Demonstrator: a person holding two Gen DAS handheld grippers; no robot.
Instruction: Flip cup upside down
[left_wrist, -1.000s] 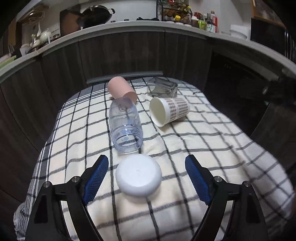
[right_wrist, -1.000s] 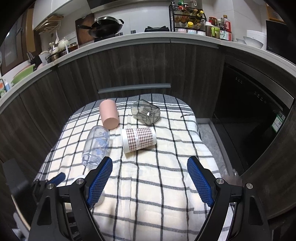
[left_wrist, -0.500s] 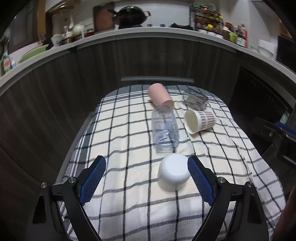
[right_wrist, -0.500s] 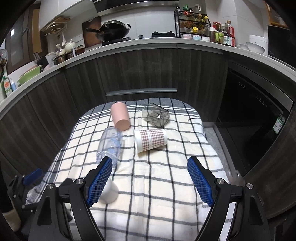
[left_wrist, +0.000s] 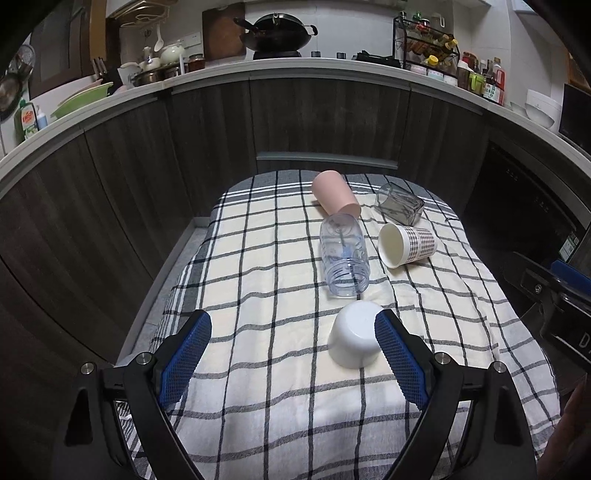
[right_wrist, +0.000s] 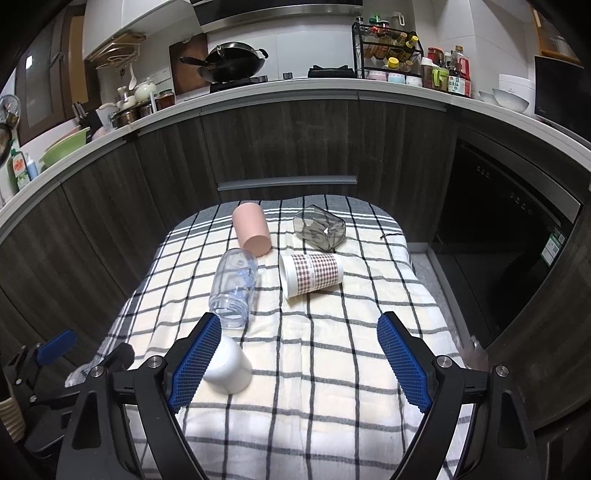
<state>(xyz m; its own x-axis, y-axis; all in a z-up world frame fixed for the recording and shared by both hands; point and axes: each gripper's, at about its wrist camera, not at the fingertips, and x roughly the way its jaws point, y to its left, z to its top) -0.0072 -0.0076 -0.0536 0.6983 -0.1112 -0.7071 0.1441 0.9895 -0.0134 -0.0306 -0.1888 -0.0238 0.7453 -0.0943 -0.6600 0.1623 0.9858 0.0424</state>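
Observation:
A white cup (left_wrist: 354, 339) stands upside down on the checked cloth (left_wrist: 258, 295); it also shows in the right wrist view (right_wrist: 231, 365). Beyond it, all on their sides, lie a clear plastic cup (left_wrist: 343, 256), a pink cup (left_wrist: 334, 194), a checked paper cup (left_wrist: 406, 243) and a dark glass cup (left_wrist: 399, 203). My left gripper (left_wrist: 291, 362) is open and empty, its right finger beside the white cup. My right gripper (right_wrist: 299, 362) is open and empty above the cloth's near part. The left gripper shows at the right wrist view's lower left (right_wrist: 55, 347).
Dark cabinet fronts (right_wrist: 280, 147) curve round behind the table. A counter above carries a wok (right_wrist: 232, 62), a spice rack (right_wrist: 388, 55) and bowls. A dark appliance front (right_wrist: 509, 221) stands at the right.
Both grippers have pulled back and up from the table. My left gripper has drifted left, so the white cup now sits by its right finger. No cup has moved.

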